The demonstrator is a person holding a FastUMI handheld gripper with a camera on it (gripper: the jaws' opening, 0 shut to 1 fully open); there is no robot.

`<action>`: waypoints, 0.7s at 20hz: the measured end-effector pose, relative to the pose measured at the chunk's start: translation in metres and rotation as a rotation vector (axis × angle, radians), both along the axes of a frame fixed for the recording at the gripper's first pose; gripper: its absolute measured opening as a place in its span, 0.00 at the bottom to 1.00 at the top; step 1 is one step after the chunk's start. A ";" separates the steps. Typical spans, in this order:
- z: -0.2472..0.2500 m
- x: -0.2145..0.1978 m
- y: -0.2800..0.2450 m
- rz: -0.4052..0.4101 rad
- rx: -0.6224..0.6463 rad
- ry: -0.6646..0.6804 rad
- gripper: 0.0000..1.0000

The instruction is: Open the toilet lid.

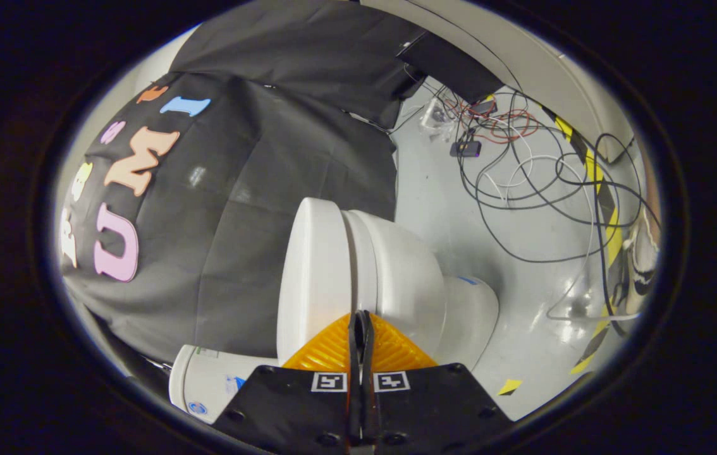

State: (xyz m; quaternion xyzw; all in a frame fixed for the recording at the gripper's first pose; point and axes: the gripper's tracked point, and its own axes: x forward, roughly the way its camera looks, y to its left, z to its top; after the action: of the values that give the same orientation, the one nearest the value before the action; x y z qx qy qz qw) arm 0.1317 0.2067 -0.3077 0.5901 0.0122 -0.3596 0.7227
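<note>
Fingers (360, 325) pressed together, tips meeting with nothing between them, poised right at the near edge of the white plastic toilet lid (311, 278). Lid closed flat against the white toilet seat and bowl (396, 272), the whole toilet appearing rolled sideways in this tilted view. Tips resting at or just short of the seam between lid and seat; actual contact hard to tell. Bowl tapering away into a white pedestal base (475, 309) set on the glossy pale grey floor (523, 303). White tank (207, 379) lying close beside the fingers, against the black cloth wall (257, 208). Well beyond the toilet, a tangle of black, white and red cables (523, 164) spread over the floor, crossed by a strip of yellow-and-black hazard tape (605, 215). Small scrap of yellow tape (510, 385) on the floor near the pedestal.
</note>
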 end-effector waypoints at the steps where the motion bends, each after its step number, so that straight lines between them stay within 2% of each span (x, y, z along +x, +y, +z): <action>1: 0.002 0.000 0.000 -0.001 -0.005 0.004 0.01; 14: 0.042 0.004 -0.001 0.084 -0.176 0.103 0.01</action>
State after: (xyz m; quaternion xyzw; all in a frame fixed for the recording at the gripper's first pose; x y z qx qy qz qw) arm 0.1355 0.2058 -0.2655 0.5041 0.0426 -0.3583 0.7847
